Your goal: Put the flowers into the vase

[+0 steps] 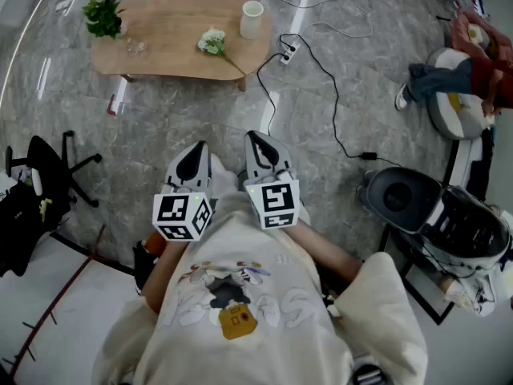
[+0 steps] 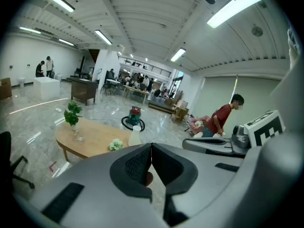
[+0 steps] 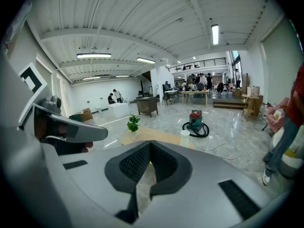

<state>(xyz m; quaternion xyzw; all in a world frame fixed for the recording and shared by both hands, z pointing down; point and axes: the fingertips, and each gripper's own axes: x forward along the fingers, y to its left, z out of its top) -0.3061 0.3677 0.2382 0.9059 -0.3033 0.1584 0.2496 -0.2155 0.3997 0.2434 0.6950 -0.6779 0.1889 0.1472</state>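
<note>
A bunch of white flowers (image 1: 213, 42) lies on the low wooden table (image 1: 172, 50) at the far end of the floor, its stem pointing right. To their right on the table stands a white vase (image 1: 252, 19). The left gripper view shows the flowers (image 2: 115, 145) and the vase (image 2: 135, 136) beyond the jaws. My left gripper (image 1: 192, 161) and right gripper (image 1: 260, 149) are held side by side close to my chest, well short of the table. Both are shut with nothing between the jaws.
A green potted plant (image 1: 103, 16) in a glass stands at the table's left end. A power strip with a black cable (image 1: 289, 50) lies right of the table. A black chair (image 1: 44, 175) is at left, a vacuum cleaner (image 1: 401, 195) and a person (image 1: 461, 70) at right.
</note>
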